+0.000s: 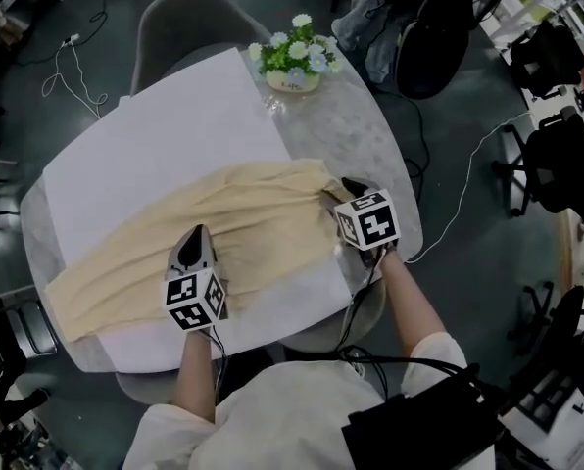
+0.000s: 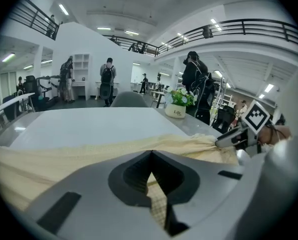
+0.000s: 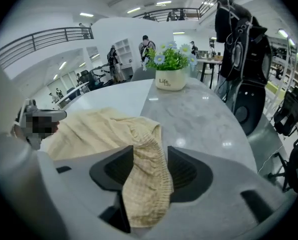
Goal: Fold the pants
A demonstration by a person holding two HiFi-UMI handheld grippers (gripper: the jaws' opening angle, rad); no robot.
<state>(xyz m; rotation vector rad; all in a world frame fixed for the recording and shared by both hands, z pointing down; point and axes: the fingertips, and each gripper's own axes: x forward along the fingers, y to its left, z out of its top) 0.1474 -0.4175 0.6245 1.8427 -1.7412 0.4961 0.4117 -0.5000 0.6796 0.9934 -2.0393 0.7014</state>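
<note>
Pants [image 1: 228,225] lie across the white sheet [image 1: 165,135] on the table [image 1: 375,140]. Left gripper [image 1: 196,233] pinches their near edge. Right gripper [image 1: 348,184] is spread, with the waistband between its jaws. Flower pot [image 1: 294,78] stands well apart.

- Pants [image 2: 89,154]: the near edge is hidden behind the left gripper [image 2: 150,156] body.
- Right gripper [image 3: 150,156]: a draped pants fold covers the gap between its fingers [image 3: 191,171].
- Far chair [image 1: 189,13]: its seat is hidden beneath the tabletop [image 1: 361,130].
</note>
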